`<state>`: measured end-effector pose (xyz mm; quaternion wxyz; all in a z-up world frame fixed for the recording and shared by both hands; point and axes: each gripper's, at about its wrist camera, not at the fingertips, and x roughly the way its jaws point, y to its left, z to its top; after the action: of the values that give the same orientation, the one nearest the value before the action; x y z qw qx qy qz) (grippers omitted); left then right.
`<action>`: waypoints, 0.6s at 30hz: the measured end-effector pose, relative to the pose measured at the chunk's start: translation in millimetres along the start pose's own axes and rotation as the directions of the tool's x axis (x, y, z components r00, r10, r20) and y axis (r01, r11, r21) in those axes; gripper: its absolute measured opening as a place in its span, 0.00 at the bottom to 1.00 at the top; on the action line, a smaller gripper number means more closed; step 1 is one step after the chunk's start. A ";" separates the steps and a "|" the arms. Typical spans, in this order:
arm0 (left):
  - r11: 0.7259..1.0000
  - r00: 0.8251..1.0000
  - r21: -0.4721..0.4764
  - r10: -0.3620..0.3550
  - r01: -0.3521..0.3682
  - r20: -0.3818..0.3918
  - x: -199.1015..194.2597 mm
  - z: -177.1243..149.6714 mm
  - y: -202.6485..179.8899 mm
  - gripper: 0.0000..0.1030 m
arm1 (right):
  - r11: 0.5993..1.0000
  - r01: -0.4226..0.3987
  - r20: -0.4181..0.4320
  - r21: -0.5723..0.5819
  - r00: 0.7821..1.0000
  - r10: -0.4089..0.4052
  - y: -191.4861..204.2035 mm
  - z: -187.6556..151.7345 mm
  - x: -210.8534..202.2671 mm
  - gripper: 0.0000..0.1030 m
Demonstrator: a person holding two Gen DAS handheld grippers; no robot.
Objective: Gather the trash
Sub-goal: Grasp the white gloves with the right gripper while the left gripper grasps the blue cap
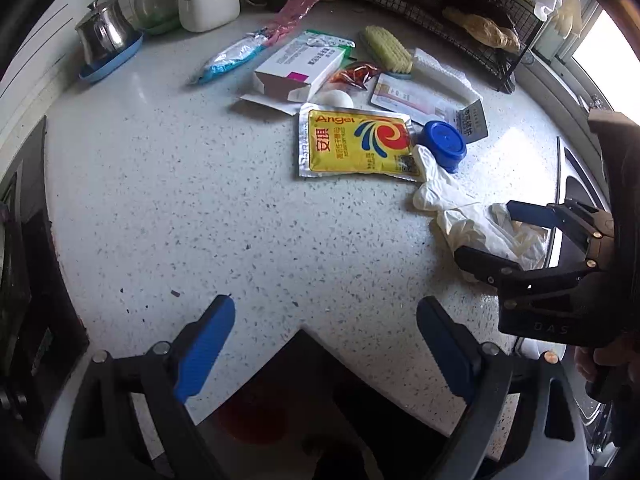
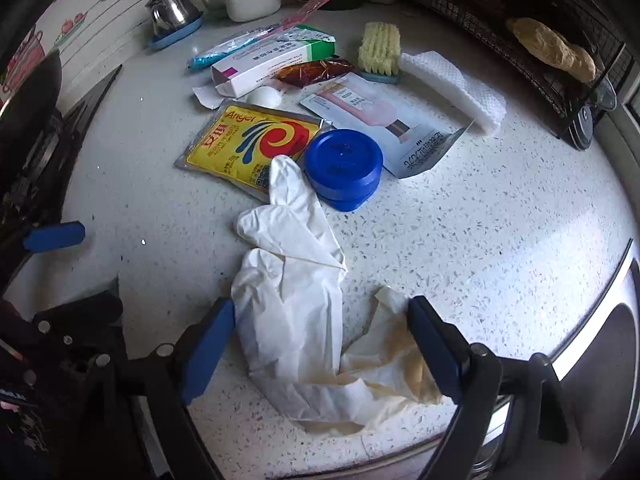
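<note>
Speckled kitchen counter [image 2: 460, 220], junk everywhere. White glove [image 2: 296, 300] lies lengthwise toward the blue lid [image 2: 343, 166], its cuff between the right gripper's [image 2: 320, 344] open jaws, not pinched yet. Left gripper [image 1: 326, 344] is open, empty and farther off.

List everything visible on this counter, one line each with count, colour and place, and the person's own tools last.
disposable gloves: crumpled pile, white, some stained, near counter edge
yeast packet: 1, yellow, centre
jar: 1, blue, right of packet
medicine box: 1, white and green, open, behind packet
eggshell: 1, white, beside box
sauce sachet: 1, red
scrub brush: 1, yellow bristles
folded cloth: 1, white
flat pouch: 1, white and pink
wrapper: 1, blue and pink
metal pot: 1, silver, on blue tray
sugar bowl: 1, white
wire rack: 1, black
left tool: open, over bare counter
right tool: open, astride gloves
</note>
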<state>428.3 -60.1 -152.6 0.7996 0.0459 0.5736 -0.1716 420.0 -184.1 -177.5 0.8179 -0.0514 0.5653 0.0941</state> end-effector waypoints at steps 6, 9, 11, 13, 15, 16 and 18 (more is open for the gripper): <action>1.000 1.000 -0.002 -0.009 0.009 -0.001 -4.6 9.4 -2.7 0.88 | 0.999 0.039 0.042 -0.026 0.998 -0.038 -6.7 -10.4 -8.9 0.29; 1.000 1.000 0.015 -0.018 0.018 -0.002 -1.8 20.9 -11.0 0.88 | 0.999 0.042 0.046 0.010 0.998 -0.042 -24.8 -8.6 -9.9 0.08; 0.999 1.000 0.039 -0.020 0.020 -0.002 0.5 31.0 -21.1 0.88 | 0.998 -0.018 0.034 0.062 0.999 0.016 -39.4 -7.4 -12.2 0.06; 0.997 1.000 0.066 -0.027 0.027 0.002 1.8 40.6 -31.1 0.88 | 0.995 -0.029 0.027 0.093 0.999 0.027 -49.9 -5.4 -16.9 0.06; 0.996 0.999 0.087 -0.035 0.034 0.004 4.2 53.7 -42.4 0.88 | 0.994 -0.018 0.040 0.109 0.999 0.013 -59.3 -1.9 -25.8 0.06; 0.994 0.999 0.095 -0.045 0.045 0.003 6.2 60.3 -47.4 0.88 | 0.992 -0.023 0.048 0.124 0.999 0.017 -64.6 1.6 -29.3 0.06; 0.993 0.999 0.106 -0.054 0.055 -0.004 12.2 72.8 -56.2 0.88 | 0.986 -0.048 0.071 0.158 0.997 0.037 -79.3 6.1 -40.7 0.06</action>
<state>479.1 -135.2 -132.4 0.7907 0.0728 0.5652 -0.2235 428.4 -264.3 -139.1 0.8359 0.0297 0.5439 0.0676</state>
